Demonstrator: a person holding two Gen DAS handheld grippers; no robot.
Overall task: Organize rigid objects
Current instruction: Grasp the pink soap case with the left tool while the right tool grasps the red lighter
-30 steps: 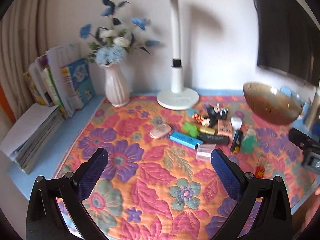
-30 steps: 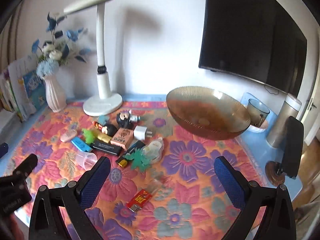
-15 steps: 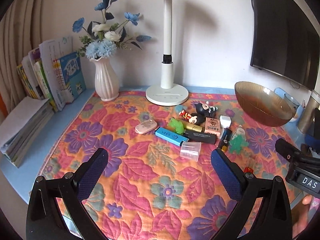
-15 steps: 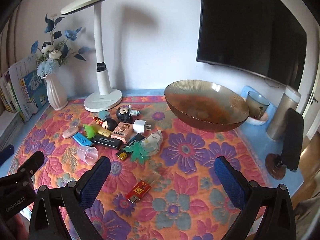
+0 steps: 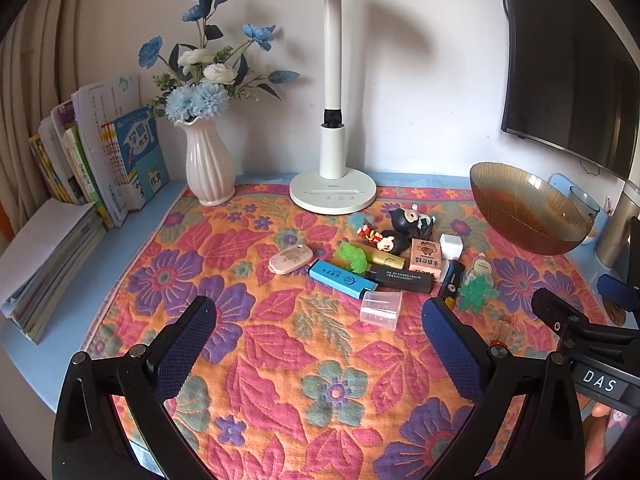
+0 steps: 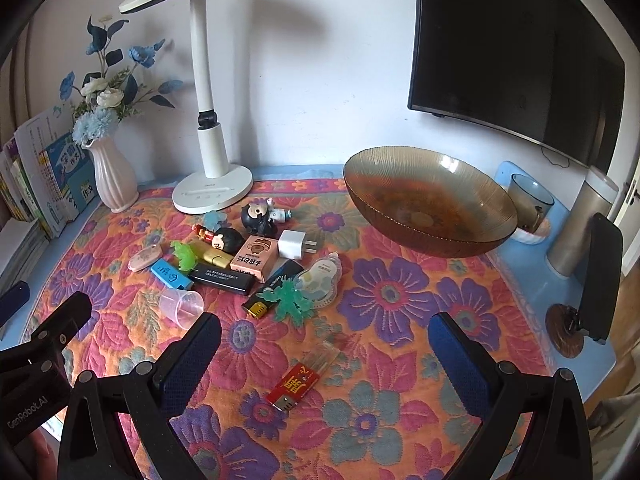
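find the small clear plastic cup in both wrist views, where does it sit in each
Left wrist: the clear plastic cup lies on its side just right of centre, in front of the blue lighter.
Right wrist: the cup lies at left of centre, just past the left fingertip of the right gripper.
Shared landmark: the white desk lamp stands behind the pile in both views.

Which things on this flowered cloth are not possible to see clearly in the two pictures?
- Left wrist view: the red flat stick is mostly hidden behind the left tool.
- Both views: the print on the long black bar is too small to read.
- Right wrist view: the grey glass cup is partly hidden behind the amber glass bowl.
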